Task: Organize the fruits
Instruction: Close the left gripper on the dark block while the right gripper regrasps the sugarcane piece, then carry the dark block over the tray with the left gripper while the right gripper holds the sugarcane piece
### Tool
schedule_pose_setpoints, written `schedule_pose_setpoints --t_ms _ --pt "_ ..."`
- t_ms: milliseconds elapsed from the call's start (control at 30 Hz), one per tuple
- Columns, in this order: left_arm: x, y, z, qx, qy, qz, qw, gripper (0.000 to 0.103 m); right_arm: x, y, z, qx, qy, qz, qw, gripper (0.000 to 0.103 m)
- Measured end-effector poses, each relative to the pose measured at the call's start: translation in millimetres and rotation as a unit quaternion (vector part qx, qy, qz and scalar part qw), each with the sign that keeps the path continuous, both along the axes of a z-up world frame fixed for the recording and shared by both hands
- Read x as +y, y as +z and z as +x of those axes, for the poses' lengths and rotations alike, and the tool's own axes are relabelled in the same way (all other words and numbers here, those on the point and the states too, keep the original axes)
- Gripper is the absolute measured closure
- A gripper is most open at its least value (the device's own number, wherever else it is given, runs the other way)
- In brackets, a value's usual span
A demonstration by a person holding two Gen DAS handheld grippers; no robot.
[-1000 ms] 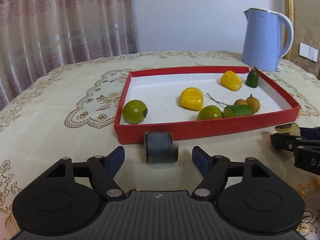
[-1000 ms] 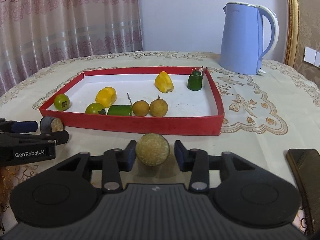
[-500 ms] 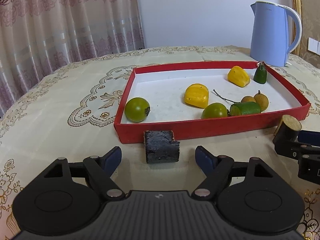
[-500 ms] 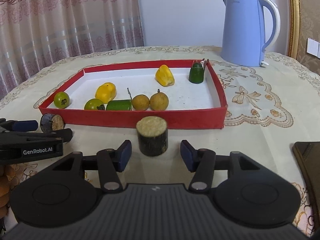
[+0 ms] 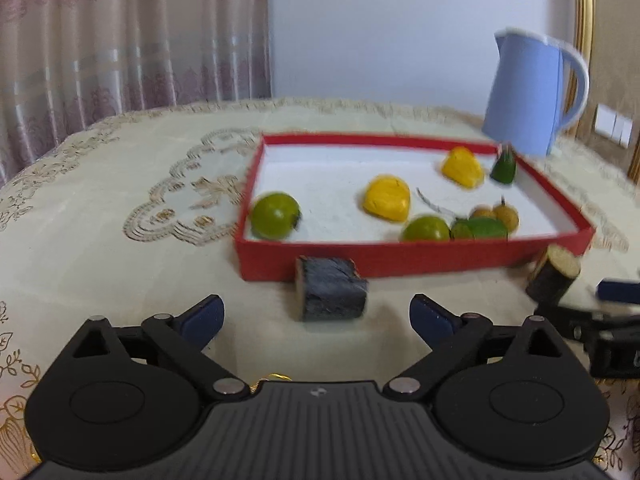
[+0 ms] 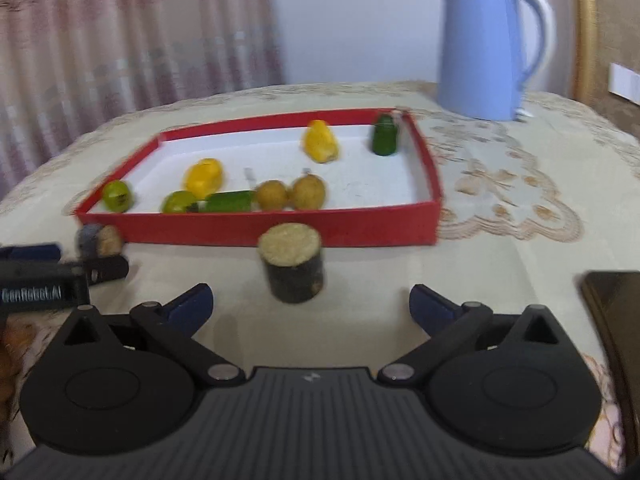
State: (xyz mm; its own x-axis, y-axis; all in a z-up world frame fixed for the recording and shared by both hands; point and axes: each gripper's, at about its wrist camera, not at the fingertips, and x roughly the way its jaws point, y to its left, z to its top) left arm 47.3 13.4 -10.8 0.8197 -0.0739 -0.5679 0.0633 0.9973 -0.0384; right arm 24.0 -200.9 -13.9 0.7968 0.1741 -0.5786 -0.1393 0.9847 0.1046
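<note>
A red tray (image 5: 412,258) (image 6: 360,230) holds green round fruits (image 5: 275,216), yellow fruits (image 5: 387,203), brown longans (image 6: 308,192) and green pieces. A dark cylinder piece (image 5: 330,294) lies on its side on the cloth in front of the tray, just ahead of my open left gripper (image 5: 316,316). A second dark cylinder (image 6: 292,266) stands upright ahead of my open right gripper (image 6: 310,304). Both grippers are empty. Each gripper shows at the edge of the other's view.
A blue kettle (image 5: 528,96) (image 6: 484,48) stands behind the tray's far right corner. The table has a cream embroidered cloth (image 5: 120,220). A dark flat object (image 6: 616,320) lies at the right edge. Curtains hang behind.
Both grippers let go of their cylinder pieces and opened wide, then backed away. The left piece lies on its side; the right piece stands upright.
</note>
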Motion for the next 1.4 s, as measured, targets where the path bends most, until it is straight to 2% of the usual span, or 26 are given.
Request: schedule_pose_setpoints --t_ms 267,433,500,567,633,667,867,900,1033,1100,1133,1200,1267,1333,1400 --pt "19 2 1 -0.001 0.011 -0.028 0.9995 0.003 -5 -1 1 -0.004 0.013 0.043 0.999 0.0" --pt "-1 5 5 -0.018 0.005 0.012 0.9998 0.004 -7 -2 2 -0.004 0.01 0.048 0.999 0.0" --pt "-11 4 5 -0.026 -0.003 0.031 0.9992 0.016 -6 -2 2 -0.004 0.008 0.042 0.999 0.0" --pt "-20 4 6 -0.027 -0.014 0.049 0.9983 0.047 -4 -1 1 -0.007 0.006 0.031 0.999 0.0" --pt "-25 1 11 -0.018 -0.017 0.055 0.9982 0.064 -1 0 0 -0.01 0.005 0.02 1.0 0.004" --pt "-26 -1 12 -0.017 -0.01 0.059 0.9981 0.068 1 0 0 -0.01 0.005 0.015 1.0 0.009" --pt "-13 -2 13 -0.018 -0.014 0.015 0.9996 0.069 9 0 1 -0.007 0.002 -0.017 1.0 0.022" --pt "-12 -2 13 -0.018 -0.014 0.012 0.9997 0.069 12 0 2 -0.007 0.005 -0.025 1.0 0.025" --pt "-13 -3 13 -0.017 -0.015 0.018 0.9996 0.069 19 -1 8 -0.002 0.01 -0.039 0.999 0.026" --pt "-13 -3 13 -0.017 -0.015 0.019 0.9996 0.068 19 0 11 -0.001 0.009 -0.047 0.999 0.038" --pt "-14 -4 14 -0.014 -0.016 0.022 0.9995 0.067 19 1 12 0.0 0.007 -0.049 0.999 0.041" --pt "-18 -5 15 -0.01 -0.016 0.031 0.9994 0.067 16 2 15 0.0 0.003 -0.045 0.999 0.058" --pt "-19 -6 17 -0.005 -0.014 0.033 0.9994 0.067 12 3 15 -0.001 0.005 -0.031 1.0 0.071" --pt "-17 -6 17 -0.003 -0.016 0.026 0.9995 0.068 8 3 13 -0.002 0.0 -0.019 1.0 0.071" --pt "-16 -6 16 -0.005 -0.015 0.026 0.9995 0.069 11 2 10 -0.006 -0.001 -0.029 1.0 0.071"
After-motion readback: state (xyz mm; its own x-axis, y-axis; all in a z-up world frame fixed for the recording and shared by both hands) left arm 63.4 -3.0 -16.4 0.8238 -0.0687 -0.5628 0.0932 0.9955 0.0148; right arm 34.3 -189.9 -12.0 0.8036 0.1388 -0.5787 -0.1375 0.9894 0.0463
